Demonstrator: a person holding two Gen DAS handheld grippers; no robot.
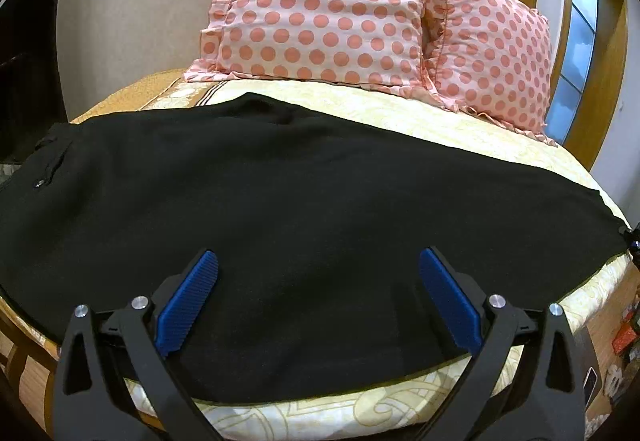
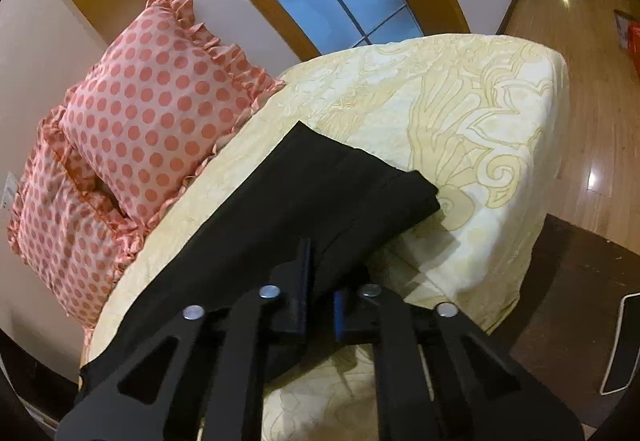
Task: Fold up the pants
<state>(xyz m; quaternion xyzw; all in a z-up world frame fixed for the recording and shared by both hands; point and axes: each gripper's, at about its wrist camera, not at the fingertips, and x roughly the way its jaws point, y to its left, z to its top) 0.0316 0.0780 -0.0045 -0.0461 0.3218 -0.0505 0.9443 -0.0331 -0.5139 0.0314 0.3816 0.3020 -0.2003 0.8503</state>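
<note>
While spread flat across the bed (image 1: 420, 109) for folding, black pants (image 1: 300, 181) lying lengthwise, waistband and pocket button at left, leg ends at right. Nearest, left gripper (image 1: 318, 295) with blue pads (image 1: 188, 301) and jaws spread wide over the near edge of the cloth, gripping nothing. Right gripper (image 2: 320, 281) with jaws drawn narrow, pinching the near edge of the pants close to the hem, likely to carry that end over. Beyond, pale yellow patterned bedcover. Farthest, two pink polka-dot pillows (image 1: 328, 1) propped against the wall.
</note>
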